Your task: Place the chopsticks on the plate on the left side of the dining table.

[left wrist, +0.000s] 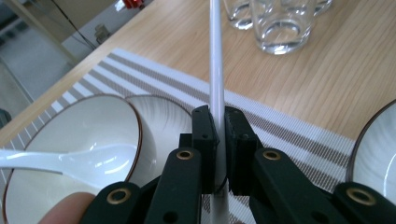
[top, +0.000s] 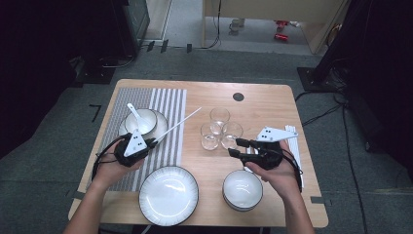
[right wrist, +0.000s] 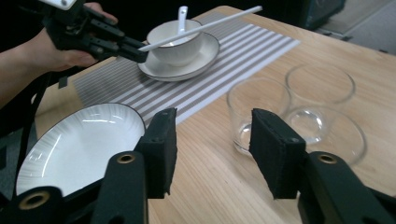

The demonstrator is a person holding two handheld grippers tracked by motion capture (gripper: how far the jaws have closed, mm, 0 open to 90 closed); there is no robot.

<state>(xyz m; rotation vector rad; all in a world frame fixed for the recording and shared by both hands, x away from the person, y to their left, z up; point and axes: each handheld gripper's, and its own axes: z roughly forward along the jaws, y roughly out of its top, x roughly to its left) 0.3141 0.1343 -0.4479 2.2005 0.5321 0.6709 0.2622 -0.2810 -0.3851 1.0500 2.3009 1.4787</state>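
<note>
My left gripper (top: pixel 155 142) is shut on one end of a long white chopstick (top: pixel 178 125), which slants up and to the right over the striped placemat (top: pixel 168 97). In the left gripper view the chopstick (left wrist: pixel 215 56) runs straight out from between the pressed jaws of the left gripper (left wrist: pixel 219 130). Just left of it, a white bowl (top: pixel 141 122) holding a white spoon (top: pixel 132 111) sits on a plate. My right gripper (top: pixel 234 147) stands open with nothing between its jaws, pointing left at three clear glasses (top: pixel 219 129). The right gripper view shows the right gripper (right wrist: pixel 212 144) low over bare wood.
An empty white plate (top: pixel 168 195) lies near the front edge. A stack of white bowls (top: pixel 242 190) stands under my right hand. More white sticks (top: pixel 292 130) lie along the table's right side. A dark round hole (top: pixel 238 96) marks the far edge.
</note>
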